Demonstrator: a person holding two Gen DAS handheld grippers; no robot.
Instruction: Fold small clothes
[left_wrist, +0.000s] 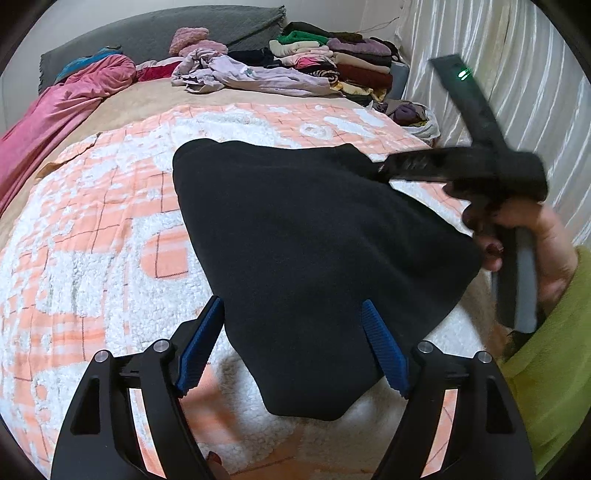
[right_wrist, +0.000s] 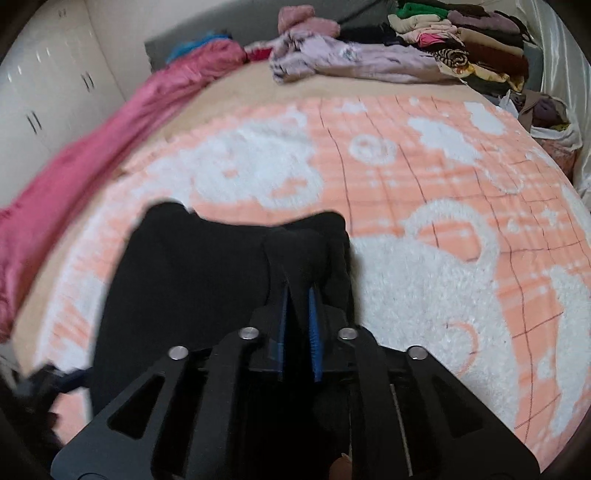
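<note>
Black garment (left_wrist: 317, 251) lies on the peach-and-white fleece blanket (left_wrist: 92, 229) spread over the bed, near the front edge, with one far corner lifted off the surface.

Right gripper (right_wrist: 298, 295): jaws clenched on that far corner; a ridge of black cloth is bunched between the blue pads (right_wrist: 316, 332). In the left wrist view the same tool reaches in from the right, held in the person's right hand (left_wrist: 532, 240), and is motion-blurred.

Left gripper (left_wrist: 293, 314): jaws spread wide, straddling the near part of the garment. Pads sit at either side of the cloth; no pinch made. Whether they touch the fabric I cannot tell.

Risks, as judged from this state:
- Only one point is held. If the right corner is carried over while the near end is free, the whole piece may drag across the blanket rather than fold, leaving a skewed crease.
- The fleece pile looks grippy; it may catch the underside and bunch it.
- The right pinch takes in a thick wad, possibly more than one layer. A layer could slip out mid-swing.
- If the left jaws close too low, they may nip blanket along with garment.
- Black on black hides edges and seams, so alignment is hard to check.

Piled clothes (left_wrist: 332, 62) at the far end sit well apart; no interference expected.
</note>
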